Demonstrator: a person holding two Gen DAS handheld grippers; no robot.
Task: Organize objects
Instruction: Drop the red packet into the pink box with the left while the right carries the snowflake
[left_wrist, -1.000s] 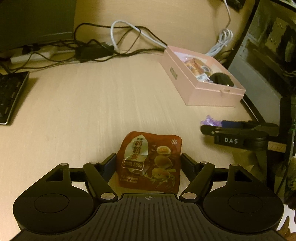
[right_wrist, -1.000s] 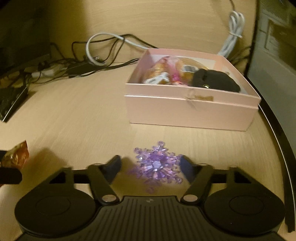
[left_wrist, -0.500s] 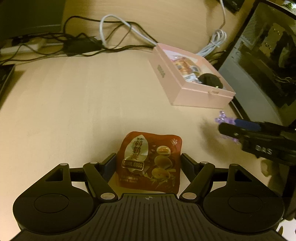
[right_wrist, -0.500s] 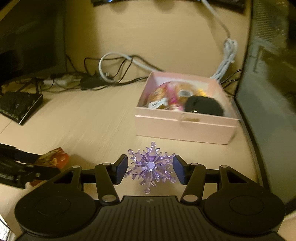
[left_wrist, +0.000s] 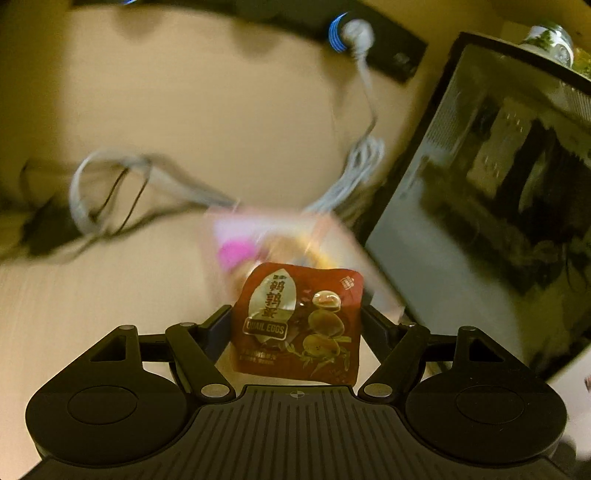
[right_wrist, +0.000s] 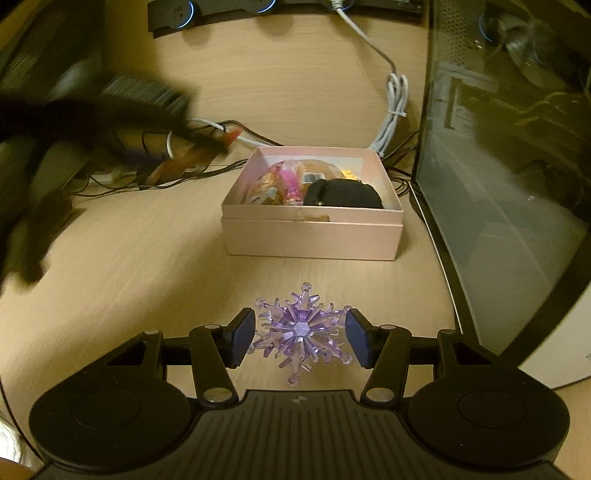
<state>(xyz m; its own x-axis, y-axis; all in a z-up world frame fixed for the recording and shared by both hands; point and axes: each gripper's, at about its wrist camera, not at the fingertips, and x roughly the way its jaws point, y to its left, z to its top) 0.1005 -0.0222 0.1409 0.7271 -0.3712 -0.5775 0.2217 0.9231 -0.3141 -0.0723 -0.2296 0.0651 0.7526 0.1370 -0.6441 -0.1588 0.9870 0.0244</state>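
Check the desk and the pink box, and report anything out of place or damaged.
Nothing stands out. The pink box sits flat and undamaged with things inside, nothing spilled on the desk. The cables behind are loose but intact.

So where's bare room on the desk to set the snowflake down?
Bare desk lies in front of and left of the pink box, up to the snowflake. Crowded: the cables behind, and inside the box.

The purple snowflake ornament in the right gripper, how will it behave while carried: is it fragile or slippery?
The purple snowflake looks like clear hard plastic with thin spikes, so probably stiff and light, but the tips may snap. The right gripper pinches it only at spike ends, so it might twist or slip.
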